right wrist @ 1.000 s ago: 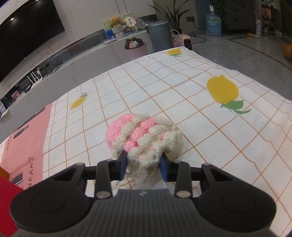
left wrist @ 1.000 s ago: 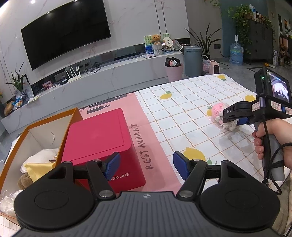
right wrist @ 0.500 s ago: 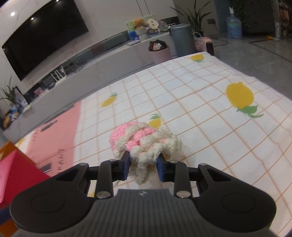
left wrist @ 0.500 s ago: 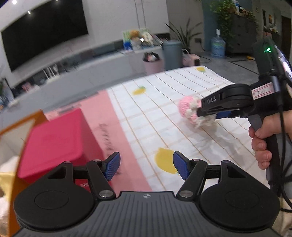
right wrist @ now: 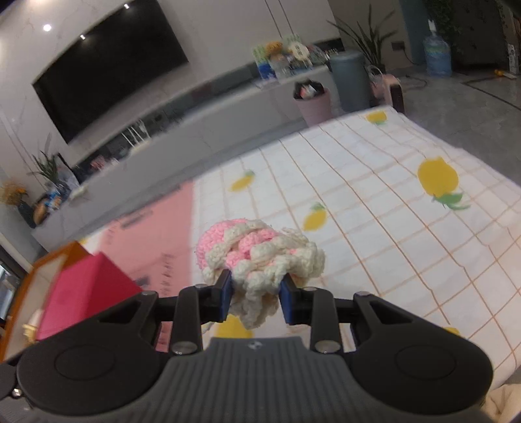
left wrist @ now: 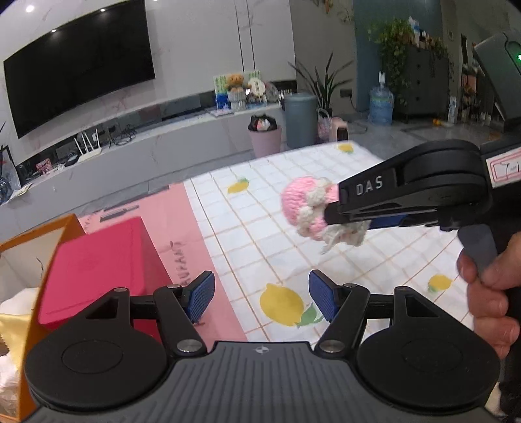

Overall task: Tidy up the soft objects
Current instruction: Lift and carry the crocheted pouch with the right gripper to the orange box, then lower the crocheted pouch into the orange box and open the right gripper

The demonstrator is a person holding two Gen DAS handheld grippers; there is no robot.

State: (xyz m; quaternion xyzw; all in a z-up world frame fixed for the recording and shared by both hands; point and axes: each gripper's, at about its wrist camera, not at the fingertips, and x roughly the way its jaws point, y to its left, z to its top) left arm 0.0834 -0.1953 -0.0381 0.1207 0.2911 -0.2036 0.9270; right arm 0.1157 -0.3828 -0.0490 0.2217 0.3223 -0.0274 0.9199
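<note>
Left view: left gripper (left wrist: 261,298) jaws apart, empty, above tablecloth (left wrist: 260,227); orange box (left wrist: 39,234) at left.
Right view: right gripper (right wrist: 255,297) clamped on knitted toy (right wrist: 257,253), lifted off cloth. Risk: loose yarn slipping out, toy dropping.

Even indoor light falls from ceiling spots (left wrist: 30,8) glinting on the glossy wall. Fisheye bending curves both views' edges. The right wrist view is motion-smeared, especially toward its left edge.

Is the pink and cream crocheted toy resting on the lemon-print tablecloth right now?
No, the pink and cream crocheted toy hangs clear above the lemon-print tablecloth, clamped in the right gripper.
</note>
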